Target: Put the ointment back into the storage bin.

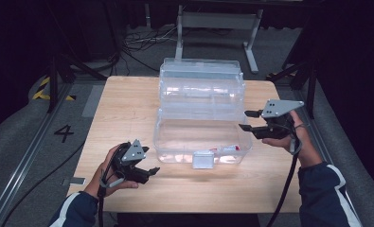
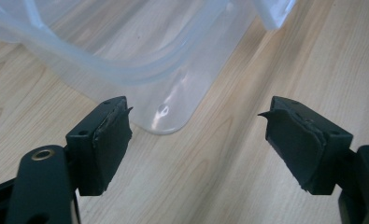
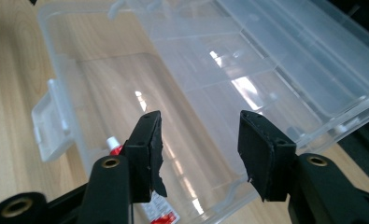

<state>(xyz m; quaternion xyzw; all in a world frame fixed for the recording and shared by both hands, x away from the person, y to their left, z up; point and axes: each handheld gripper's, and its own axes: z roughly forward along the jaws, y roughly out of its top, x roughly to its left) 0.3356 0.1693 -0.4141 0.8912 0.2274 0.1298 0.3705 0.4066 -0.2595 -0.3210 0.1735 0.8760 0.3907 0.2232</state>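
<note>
1. Left claw (image 1: 144, 171) hangs released and empty at the desk's (image 1: 128, 104) seven o'clock, just off the clear box's (image 1: 201, 137) near-left corner.
2. Your box sits mid-desk, lid back at twelve o'clock; a red-and-white tube (image 1: 227, 148) lies inside, its label unreadable.
3. Your right claw (image 1: 249, 120), released, hovers at the box's three o'clock rim, probably reaching in.

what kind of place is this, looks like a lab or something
Probably a lab or recording studio: dark surroundings, a wooden table on grey carpet, loose cables on the floor, hazard tape, and a floor marking "4".
</note>
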